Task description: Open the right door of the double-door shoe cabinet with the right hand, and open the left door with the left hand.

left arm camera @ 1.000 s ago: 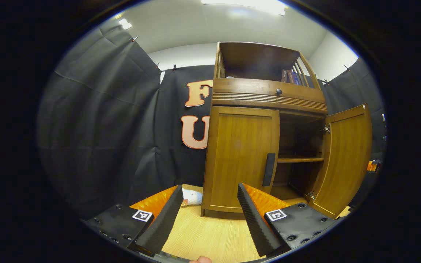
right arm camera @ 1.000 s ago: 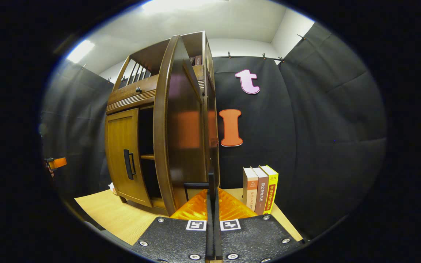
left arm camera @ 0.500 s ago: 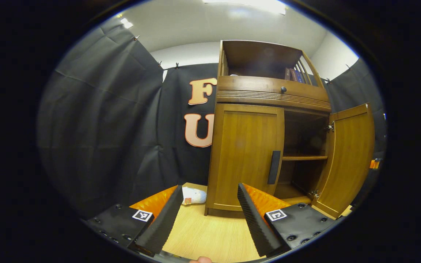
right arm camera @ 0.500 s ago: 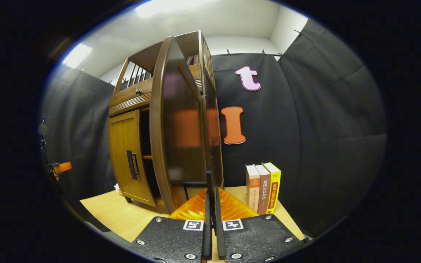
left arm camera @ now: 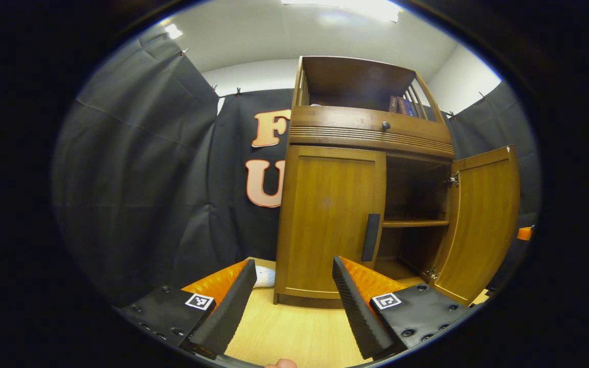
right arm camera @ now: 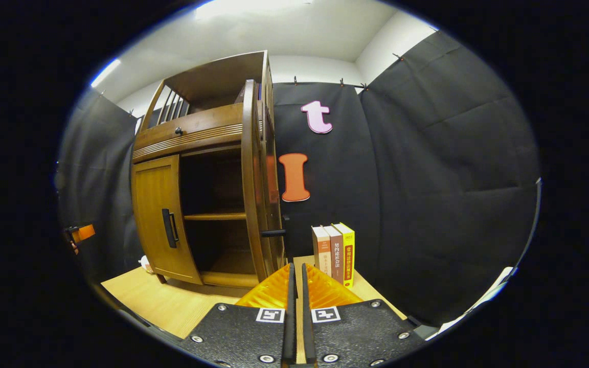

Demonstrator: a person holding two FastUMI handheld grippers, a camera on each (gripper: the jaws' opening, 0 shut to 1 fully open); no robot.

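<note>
Left gripper view: left gripper point(left arm camera: 292, 301) is wide open, holding nothing, aimed at the shoe cabinet point(left arm camera: 366, 133). Left door point(left arm camera: 327, 220) is shut flush; its handle point(left arm camera: 370, 244) sits just above and right of the gap between the fingers, well apart from them. Framing has wobbled sideways over the last second with no net closing-in, so the approach hasn't really begun. Right door point(left arm camera: 481, 220) stands swung out with the shelf point(left arm camera: 414, 223) exposed.

Right gripper view: right gripper point(right arm camera: 297, 306) has its fingers almost together with a thin slit between, nothing in it. A second ago it sat right up against the door's handle; now it is backed off, and the right door point(right arm camera: 253, 189) reads edge-on, handle point(right arm camera: 274, 233) free of the fingers. Books point(right arm camera: 334, 253) stand beside the cabinet.

Judgement: right half done and released. Next, the left gripper needs to reach the left handle and pull.
</note>
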